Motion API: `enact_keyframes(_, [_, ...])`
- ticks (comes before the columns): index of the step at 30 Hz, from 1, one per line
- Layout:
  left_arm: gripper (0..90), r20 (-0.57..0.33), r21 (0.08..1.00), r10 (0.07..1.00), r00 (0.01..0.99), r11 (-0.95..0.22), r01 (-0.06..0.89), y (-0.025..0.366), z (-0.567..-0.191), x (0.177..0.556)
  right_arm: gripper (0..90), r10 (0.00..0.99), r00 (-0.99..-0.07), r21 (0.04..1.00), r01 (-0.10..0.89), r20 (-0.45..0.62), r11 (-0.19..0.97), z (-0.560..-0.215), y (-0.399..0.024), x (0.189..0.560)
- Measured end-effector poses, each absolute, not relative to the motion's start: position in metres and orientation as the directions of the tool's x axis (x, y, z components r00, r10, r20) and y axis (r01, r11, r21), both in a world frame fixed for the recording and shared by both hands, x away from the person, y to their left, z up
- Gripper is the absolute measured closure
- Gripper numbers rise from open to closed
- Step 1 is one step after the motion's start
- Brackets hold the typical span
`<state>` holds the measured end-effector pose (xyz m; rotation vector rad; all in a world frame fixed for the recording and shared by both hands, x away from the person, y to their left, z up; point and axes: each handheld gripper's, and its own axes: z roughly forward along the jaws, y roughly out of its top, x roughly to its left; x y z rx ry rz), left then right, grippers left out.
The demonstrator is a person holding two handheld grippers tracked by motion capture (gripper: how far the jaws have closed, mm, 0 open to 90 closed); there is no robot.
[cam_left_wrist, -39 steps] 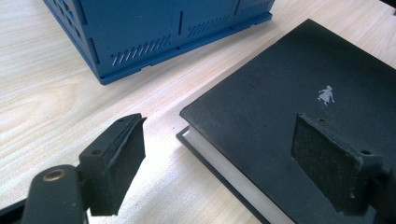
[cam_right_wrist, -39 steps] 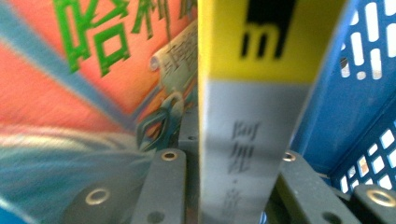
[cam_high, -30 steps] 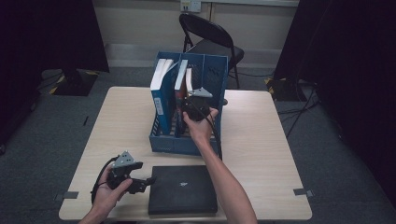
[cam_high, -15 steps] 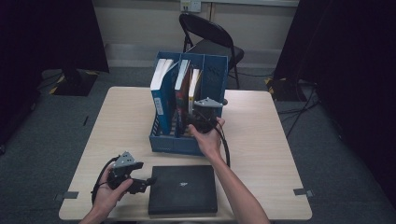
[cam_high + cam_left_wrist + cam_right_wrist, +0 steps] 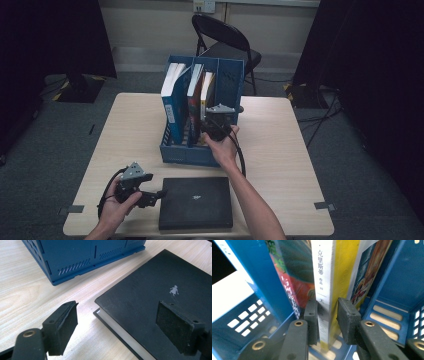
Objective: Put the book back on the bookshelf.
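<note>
With its jaws just closing around the white-and-yellow paperback's spine (image 5: 324, 290), the right gripper (image 5: 327, 315) could drag the neighbouring red-covered book (image 5: 294, 287) out of the blue plastic file rack (image 5: 387, 277).

The white spine of the yellow book (image 5: 324, 290) is showing Chinese characters 克里斯蒂 and 作品 10, while the black book (image 5: 155, 300) is bearing a small silver figure emblem.

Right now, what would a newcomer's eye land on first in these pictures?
The blue file rack at the table's middle, books upright in it. The right gripper has been closing on a white-and-yellow book there. Near the front edge lies a black book, the left gripper open over its corner.
</note>
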<state>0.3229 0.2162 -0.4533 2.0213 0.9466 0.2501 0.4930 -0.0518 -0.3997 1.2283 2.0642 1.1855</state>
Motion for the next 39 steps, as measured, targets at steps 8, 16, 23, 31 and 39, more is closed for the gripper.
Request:
enact_keyframes(8, [17.3, -0.168, 0.780, 0.705, 0.689, -0.332, 0.530, 0.217, -0.453, 0.323, 72.0, 0.856, -0.517, 0.846, 0.461, 0.010, 0.268, -0.399, -0.041, 0.501])
enact_keyframes(16, [17.3, -0.172, 0.778, 0.707, 0.686, -0.330, 0.535, 0.218, -0.453, 0.323, 61.1, 0.848, -0.529, 0.853, 0.453, 0.021, 0.261, -0.398, -0.045, 0.497])
enact_keyframes(23, [17.2, -0.169, 0.779, 0.703, 0.691, -0.334, 0.530, 0.217, -0.453, 0.323, 60.0, 0.837, -0.546, 0.857, 0.444, 0.030, 0.260, -0.396, -0.053, 0.490])
enact_keyframes(31, [16.6, -0.172, 0.776, 0.706, 0.687, -0.332, 0.536, 0.216, -0.454, 0.324, 47.3, 0.817, -0.575, 0.861, 0.439, 0.052, 0.254, -0.389, -0.067, 0.483])
enact_keyframes(39, [16.2, -0.158, 0.786, 0.709, 0.687, -0.331, 0.522, 0.217, -0.454, 0.323, 42.3, 0.799, -0.599, 0.854, 0.436, 0.041, 0.283, -0.389, -0.074, 0.466])
